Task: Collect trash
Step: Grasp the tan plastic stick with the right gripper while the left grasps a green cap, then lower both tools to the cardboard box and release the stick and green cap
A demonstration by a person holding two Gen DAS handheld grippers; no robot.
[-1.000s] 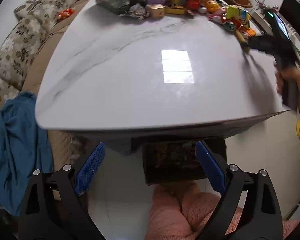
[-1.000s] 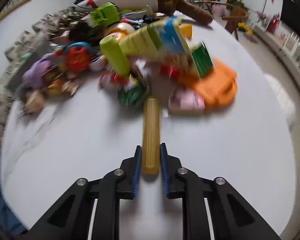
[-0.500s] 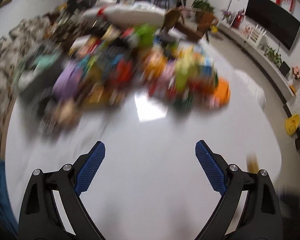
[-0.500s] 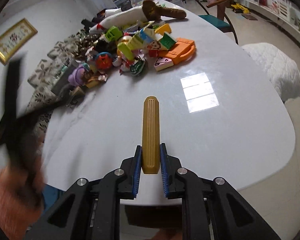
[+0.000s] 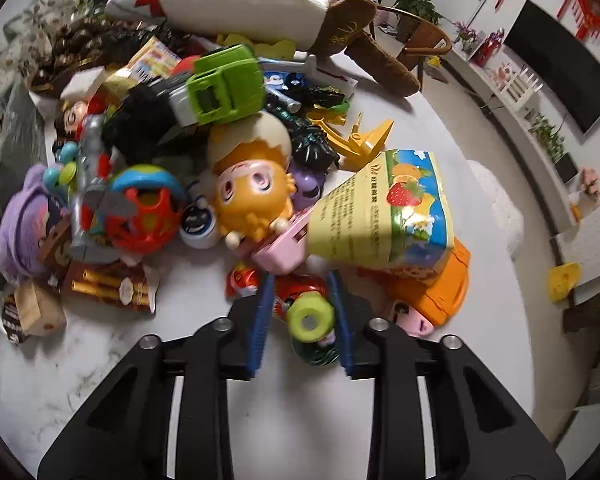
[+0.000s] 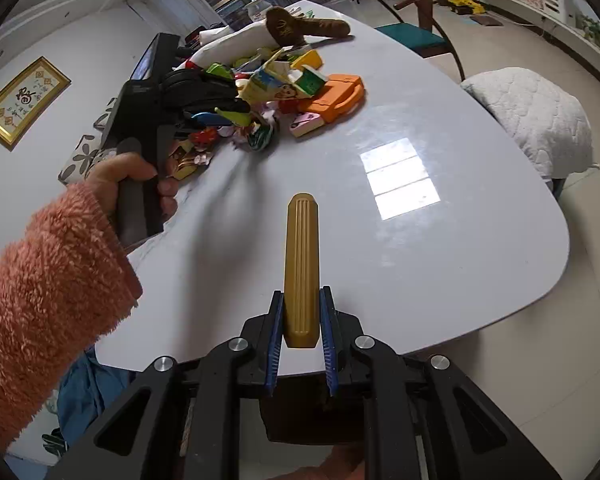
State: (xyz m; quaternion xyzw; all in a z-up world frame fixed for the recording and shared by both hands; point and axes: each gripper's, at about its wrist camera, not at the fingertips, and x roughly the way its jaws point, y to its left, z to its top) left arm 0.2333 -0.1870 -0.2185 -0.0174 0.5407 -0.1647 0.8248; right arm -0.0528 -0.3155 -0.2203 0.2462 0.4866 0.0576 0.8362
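Left wrist view, left to right: we note a purple plush figure (image 5: 18, 216) at the far left of the heap, a brown wafer-stick packet (image 5: 110, 286) lying flat near it on the white marbled table (image 5: 80, 364), then a red and blue ball toy (image 5: 146, 208), a yellow doll head (image 5: 252, 196) at the centre and a green toy truck (image 5: 220, 88) farther back. A long white and brown plush (image 5: 256, 12) lies across the far side. To the right a fruit-print carton (image 5: 384, 216) leans over an orange plastic case (image 5: 440, 288). Our left gripper (image 5: 300, 320) sits at the near edge of the heap; its jaws have just been closing and now stand narrow around a crumpled red wrapper (image 5: 300, 286) and a small green ring-shaped piece (image 5: 311, 318). Whether the blue pads actually press on them we cannot tell. Right wrist view: a fuzzy orange sleeve (image 6: 40, 280) and a hand (image 6: 132, 176) holding the left tool on the left, the same heap beyond it. Our right gripper (image 6: 301, 332) hangs over the near table edge, jaws narrow and clamped on an upright gold ribbed bar (image 6: 302, 268). A grey cushioned stool (image 6: 536, 120) stands at right.
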